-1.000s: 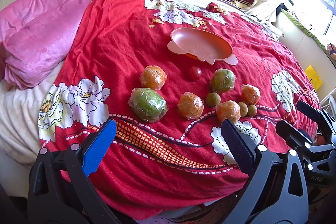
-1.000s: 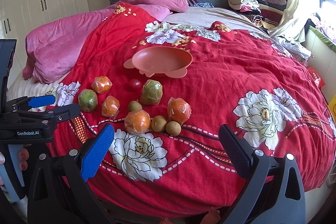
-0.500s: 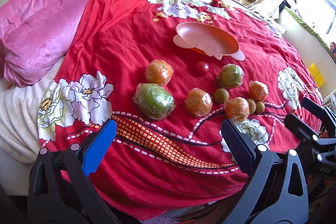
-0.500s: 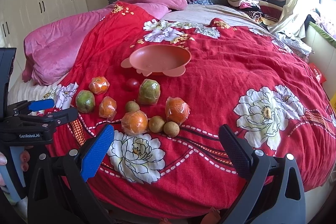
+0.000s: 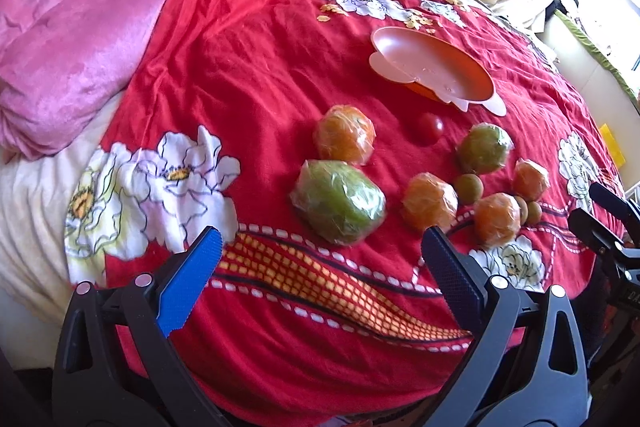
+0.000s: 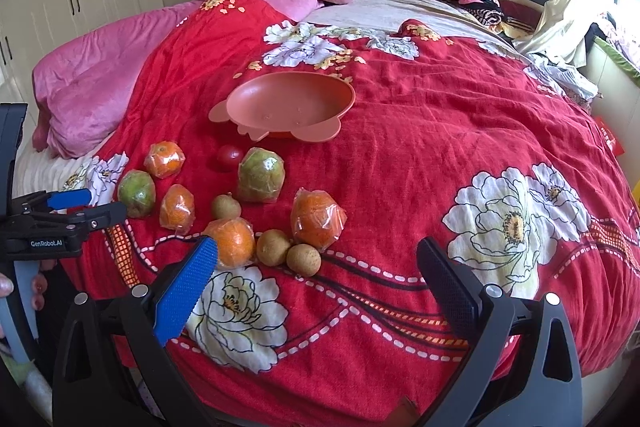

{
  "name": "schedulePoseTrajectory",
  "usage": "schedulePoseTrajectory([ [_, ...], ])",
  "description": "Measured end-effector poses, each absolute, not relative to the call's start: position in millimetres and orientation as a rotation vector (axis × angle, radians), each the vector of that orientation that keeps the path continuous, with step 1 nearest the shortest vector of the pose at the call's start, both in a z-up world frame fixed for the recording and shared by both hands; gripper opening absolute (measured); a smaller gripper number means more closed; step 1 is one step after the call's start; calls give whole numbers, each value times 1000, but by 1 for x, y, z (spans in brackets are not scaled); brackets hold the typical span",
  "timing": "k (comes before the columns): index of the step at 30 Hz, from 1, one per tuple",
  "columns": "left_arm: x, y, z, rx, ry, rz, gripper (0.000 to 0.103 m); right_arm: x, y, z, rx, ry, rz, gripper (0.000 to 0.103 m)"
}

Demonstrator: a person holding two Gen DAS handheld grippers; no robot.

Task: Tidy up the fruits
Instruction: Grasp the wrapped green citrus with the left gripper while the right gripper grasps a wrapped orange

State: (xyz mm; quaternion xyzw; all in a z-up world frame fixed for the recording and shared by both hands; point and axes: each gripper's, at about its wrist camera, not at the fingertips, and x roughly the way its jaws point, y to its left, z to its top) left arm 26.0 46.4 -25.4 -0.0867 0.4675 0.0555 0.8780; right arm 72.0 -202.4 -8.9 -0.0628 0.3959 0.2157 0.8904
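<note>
now we hold both our left gripper [image 5: 320,259] and right gripper [image 6: 318,267] released above plastic-wrapped oranges [image 6: 234,241] and the empty salmon-pink plastic bowl [image 6: 290,105].

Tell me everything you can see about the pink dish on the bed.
The pink dish is a shallow, smooth bowl, plastic by its look, in a salmon-pink tone, with flat rounded tabs sticking out along its near rim and at one side. A few small bumps dot its inner floor. It is empty and sits slightly tilted on the red floral bedspread, beyond the wrapped fruits. The small red fruit lies just in front of it, not touching. Only the bedspread touches it.
</note>
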Motion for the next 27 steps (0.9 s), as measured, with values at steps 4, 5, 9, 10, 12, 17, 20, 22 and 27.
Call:
schedulePoseTrajectory([
  [4, 34, 49, -26, -147, 970, 113, 94, 81, -205, -14, -146, 835, 436, 99],
  [5, 35, 49, -27, -146, 970, 108, 94, 82, -205, -15, -150, 839, 434, 99],
  [9, 39, 49, -26, -136, 961, 88, 92, 91, -205, -21, -141, 866, 441, 99],
  [10, 39, 49, -26, -131, 960, 85, 90, 94, -204, -23, -139, 872, 445, 99],
  [12, 41, 48, -26, -126, 960, 69, 85, 98, -204, -24, -132, 877, 464, 99],
  [17, 46, 45, -25, -117, 954, 26, 73, 106, -198, -26, -155, 877, 481, 97],
  [20, 49, 45, -28, -127, 962, 2, 65, 111, -194, -28, -165, 890, 498, 77],
  [22, 51, 45, -29, -131, 965, -10, 62, 114, -191, -30, -170, 899, 508, 68],
  [27, 53, 45, -33, -141, 972, -37, 59, 118, -189, -37, -166, 930, 539, 51],
])
